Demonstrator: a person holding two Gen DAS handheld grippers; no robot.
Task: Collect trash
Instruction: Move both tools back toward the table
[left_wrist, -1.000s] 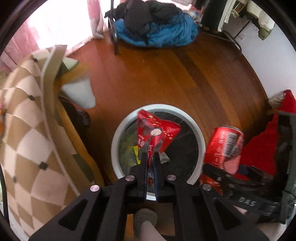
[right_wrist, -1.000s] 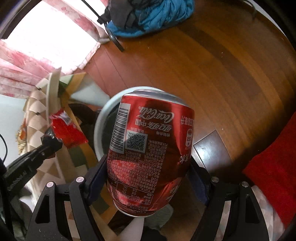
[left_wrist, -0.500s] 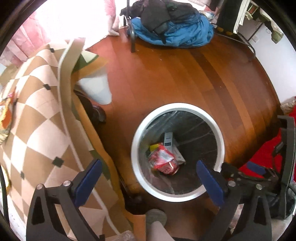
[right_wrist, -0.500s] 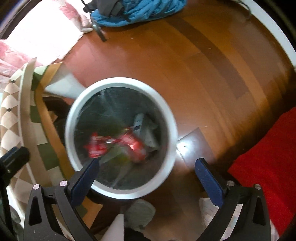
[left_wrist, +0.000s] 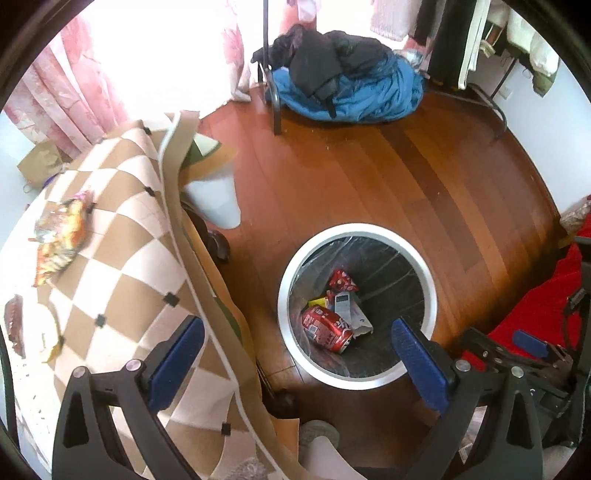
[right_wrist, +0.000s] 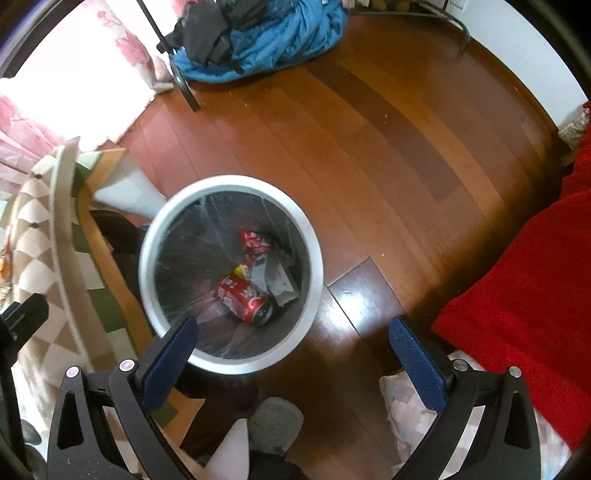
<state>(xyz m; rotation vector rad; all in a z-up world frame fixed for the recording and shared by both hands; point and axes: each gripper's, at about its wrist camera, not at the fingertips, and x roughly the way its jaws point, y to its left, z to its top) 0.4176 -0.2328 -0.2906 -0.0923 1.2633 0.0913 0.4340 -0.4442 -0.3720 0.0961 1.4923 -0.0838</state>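
A round white-rimmed bin (left_wrist: 291, 269) with a dark liner stands on the wooden floor; it also shows in the right wrist view (right_wrist: 314, 251). Inside lie a red cola can (left_wrist: 327, 328) (right_wrist: 245, 301), a red snack wrapper (left_wrist: 341, 280) (right_wrist: 256, 240) and some paper. My left gripper (left_wrist: 295, 354) is open and empty above the bin's near rim. My right gripper (right_wrist: 291, 350) is open and empty, just above and in front of the bin. An orange snack bag (left_wrist: 61, 236) and a dark wrapper (left_wrist: 13, 325) lie on the checkered blanket at left.
The checkered blanket (left_wrist: 110, 266) covers furniture left of the bin. A red cloth (right_wrist: 524, 280) lies at right. A blue and black pile of clothes (left_wrist: 347, 88) and a stand's legs sit at the far side of the floor. A slippered foot (right_wrist: 273, 421) is below.
Both grippers opened. The wrapper dropped from the left gripper and the cola can from the right; both now lie in the bin. Both grippers have risen higher above it.
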